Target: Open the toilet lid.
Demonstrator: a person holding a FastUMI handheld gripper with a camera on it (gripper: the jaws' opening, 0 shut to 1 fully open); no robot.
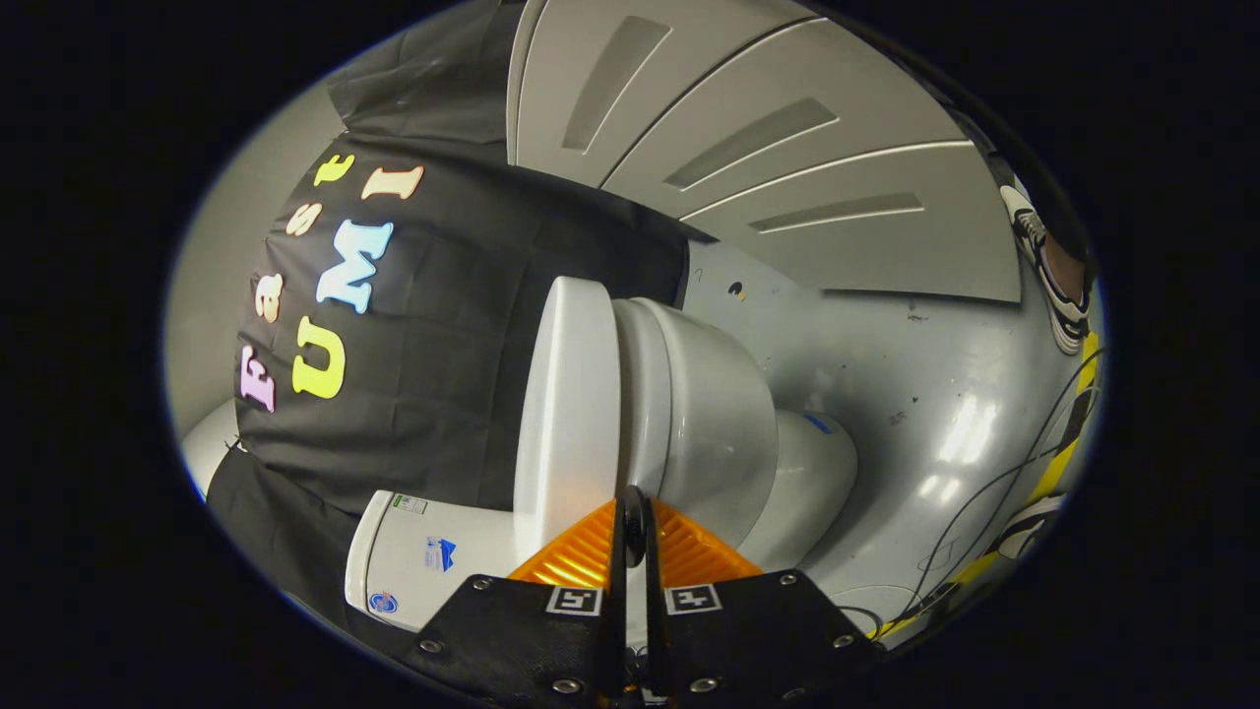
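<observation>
Glossy white plastic, the toilet lid (569, 414) is judged light, stiff and slippery; its free edge is best hooked. The tool (634, 512) is closed, empty.

Gripper (635, 507) fingers closed together

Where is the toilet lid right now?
In the gripper view the lid lies just beyond the tips of the closed tool, flat against the bowl, with the tank on its other side.
</observation>
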